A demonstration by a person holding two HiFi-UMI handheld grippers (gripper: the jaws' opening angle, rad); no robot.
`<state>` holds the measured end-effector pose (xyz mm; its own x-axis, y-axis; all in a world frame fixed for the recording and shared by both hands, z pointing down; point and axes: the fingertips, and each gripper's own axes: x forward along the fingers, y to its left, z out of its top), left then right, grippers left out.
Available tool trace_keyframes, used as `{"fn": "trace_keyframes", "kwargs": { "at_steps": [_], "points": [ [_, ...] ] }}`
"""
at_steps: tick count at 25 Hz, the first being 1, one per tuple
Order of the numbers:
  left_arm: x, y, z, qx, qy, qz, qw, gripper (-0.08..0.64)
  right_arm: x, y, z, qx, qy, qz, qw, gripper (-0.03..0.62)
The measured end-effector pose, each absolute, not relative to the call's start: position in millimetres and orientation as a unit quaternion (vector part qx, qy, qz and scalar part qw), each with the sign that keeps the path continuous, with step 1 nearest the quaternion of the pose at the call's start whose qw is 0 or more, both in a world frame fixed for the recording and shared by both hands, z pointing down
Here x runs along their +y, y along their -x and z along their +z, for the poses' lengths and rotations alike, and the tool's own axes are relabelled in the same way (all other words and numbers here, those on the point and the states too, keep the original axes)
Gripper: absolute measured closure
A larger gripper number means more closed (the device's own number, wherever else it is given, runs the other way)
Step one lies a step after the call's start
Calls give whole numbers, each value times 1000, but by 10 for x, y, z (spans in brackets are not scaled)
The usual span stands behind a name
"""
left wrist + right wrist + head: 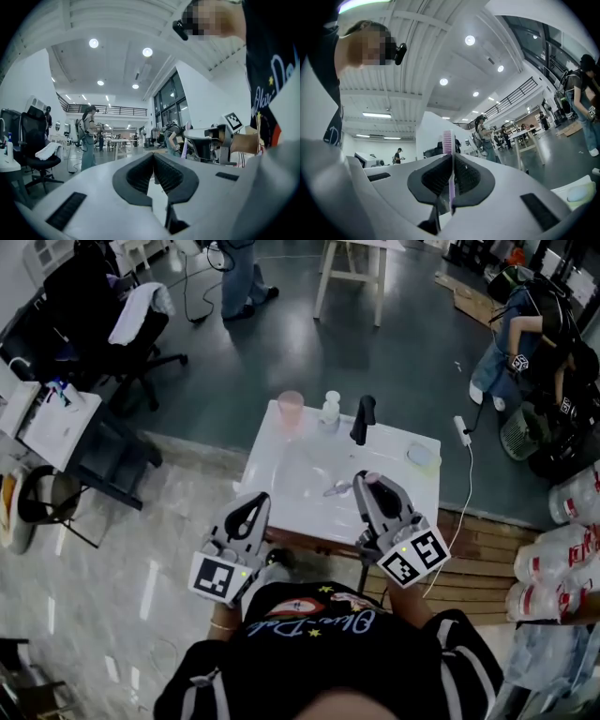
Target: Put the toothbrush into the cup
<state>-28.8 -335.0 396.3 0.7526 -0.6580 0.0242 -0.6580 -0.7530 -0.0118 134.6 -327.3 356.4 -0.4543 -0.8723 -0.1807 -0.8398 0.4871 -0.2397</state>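
A pale pink cup (291,409) stands at the far left edge of the small white table (394,507). My right gripper (366,480) is raised over the table's near right part, shut on a pink-purple toothbrush (448,140). The brush stands upright between the jaws with its bristle head above them. The cup is well ahead and to the left of this gripper. My left gripper (257,502) hovers at the table's near left edge, its jaws pressed together with nothing between them (153,157). Both grippers point forward and upward, so neither gripper view shows the cup.
A small white bottle (330,411) and a tall black object (363,418) stand beside the cup along the far edge. A round pale dish (423,456) lies at the far right. A black office chair (103,315) is far left; people stand and crouch beyond the table.
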Motion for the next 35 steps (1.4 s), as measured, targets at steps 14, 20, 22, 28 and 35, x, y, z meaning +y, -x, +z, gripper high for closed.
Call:
{"fn": "trace_keyframes", "kwargs": {
  "at_steps": [14,20,22,28,35],
  "points": [
    [-4242,799,3972,317,948,-4,-5,558,-4121,-917,3538,825,552,-41,109,581],
    [-4568,1000,4041,307,952,-10,-9,558,-4458,-801,3581,812,574,-33,98,581],
    [-4656,1069,4040,300,954,-8,-7,558,-4557,-756,3595,807,581,-30,100,581],
    [-4876,1174,4107,287,958,-10,-7,558,-4828,-752,3653,791,605,-18,91,581],
    [-5017,1207,4129,312,950,-23,-7,558,-5131,-814,3804,788,609,-26,87,581]
  ]
}}
